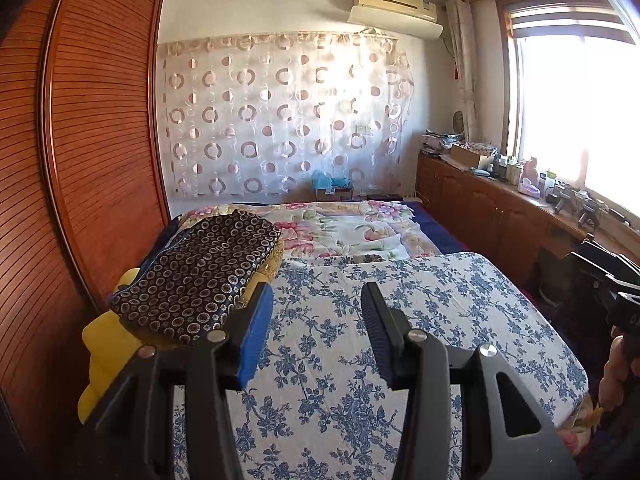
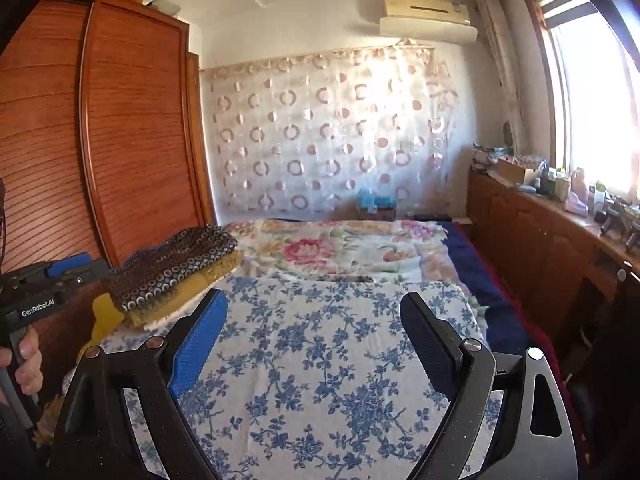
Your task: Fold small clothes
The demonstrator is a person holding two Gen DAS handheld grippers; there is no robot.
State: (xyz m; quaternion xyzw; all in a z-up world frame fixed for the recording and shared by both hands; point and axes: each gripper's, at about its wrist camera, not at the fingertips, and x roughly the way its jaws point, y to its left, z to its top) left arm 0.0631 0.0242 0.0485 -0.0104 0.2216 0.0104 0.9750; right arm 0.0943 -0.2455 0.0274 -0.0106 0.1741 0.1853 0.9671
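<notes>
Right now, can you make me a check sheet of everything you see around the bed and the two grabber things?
Surface: blue-flowered cloth spread flat on the bed, with nothing lying on its middle.
Job's things: folded stack at the cloth's left edge, dark ring-patterned piece on top, yellow layers under it.
Clutter: pink-flowered quilt rumpled behind the cloth.
Grippers: left gripper open, nothing between its fingers; right gripper wide open, also empty.
Cables: nothing seen.
Surroundings: wooden wardrobe on the left, circle-patterned curtain on the far wall, air conditioner above it, crowded window ledge on the right.
</notes>
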